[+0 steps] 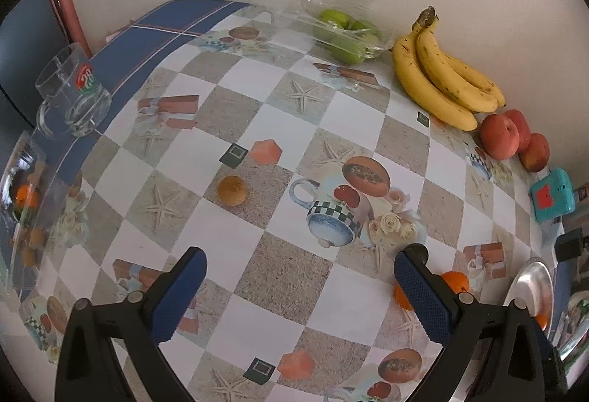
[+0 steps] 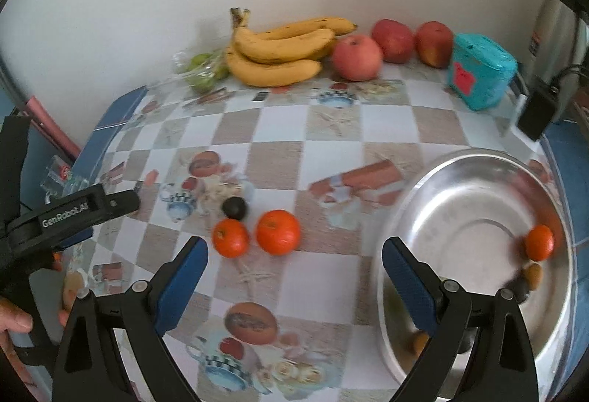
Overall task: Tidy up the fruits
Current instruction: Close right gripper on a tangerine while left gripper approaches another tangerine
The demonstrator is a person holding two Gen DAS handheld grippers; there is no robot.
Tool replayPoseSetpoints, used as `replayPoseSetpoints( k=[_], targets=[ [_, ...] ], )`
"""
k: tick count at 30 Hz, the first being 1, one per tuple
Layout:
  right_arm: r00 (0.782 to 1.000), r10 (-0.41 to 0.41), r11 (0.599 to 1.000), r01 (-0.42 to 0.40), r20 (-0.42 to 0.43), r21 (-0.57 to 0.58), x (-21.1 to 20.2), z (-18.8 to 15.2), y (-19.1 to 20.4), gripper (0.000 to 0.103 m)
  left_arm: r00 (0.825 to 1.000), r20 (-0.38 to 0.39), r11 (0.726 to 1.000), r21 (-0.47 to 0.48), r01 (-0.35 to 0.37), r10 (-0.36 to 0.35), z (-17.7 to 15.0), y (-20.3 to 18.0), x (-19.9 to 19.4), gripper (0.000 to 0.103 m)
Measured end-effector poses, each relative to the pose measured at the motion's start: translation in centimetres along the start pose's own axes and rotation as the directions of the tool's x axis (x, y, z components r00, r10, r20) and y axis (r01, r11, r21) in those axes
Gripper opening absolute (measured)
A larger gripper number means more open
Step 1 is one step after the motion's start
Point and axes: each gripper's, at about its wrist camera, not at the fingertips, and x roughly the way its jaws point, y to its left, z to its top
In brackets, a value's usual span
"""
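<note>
Orange, glossy tangerines [image 2: 257,232] side by side on checked tablecloth [image 2: 331,129], both hand-held grippers [image 2: 294,262] [image 1: 300,271] spread apart, unladen

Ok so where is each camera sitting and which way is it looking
Left wrist: on the left gripper, above the table, facing the wall; a small brown fruit ahead, open blue fingers in frame.
Right wrist: on the right gripper, facing two oranges and the metal bowl; open fingers and the left gripper show.
Shared: bananas.

bananas [image 2: 279,52] yellow | tangerines [image 2: 278,232] orange | box [image 2: 480,72] teal | tablecloth [image 1: 287,273] checkered
</note>
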Motion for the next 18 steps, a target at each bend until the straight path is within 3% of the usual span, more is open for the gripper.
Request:
replayPoseSetpoints(
  k=[12,16,18],
  targets=[
    [1.000,-0.005,1.000,0.005,-0.017,0.021,2.4,0.6,0.6,0.095,0.997,-0.078,0.999,0.032,0.029,-0.027,0.0,-0.9,2.4,0.103],
    [1.000,-0.008,1.000,0.008,-0.029,0.020,3.4,0.8,0.7,0.081,0.996,-0.080,0.998,0.051,0.045,-0.041,0.0,-1.6,3.0,0.103],
    [0.999,-0.012,1.000,0.013,-0.039,0.026,4.0,0.8,0.6,0.080,0.994,-0.091,0.997,0.047,0.068,-0.064,0.0,-1.9,3.3,0.103]
  ],
)
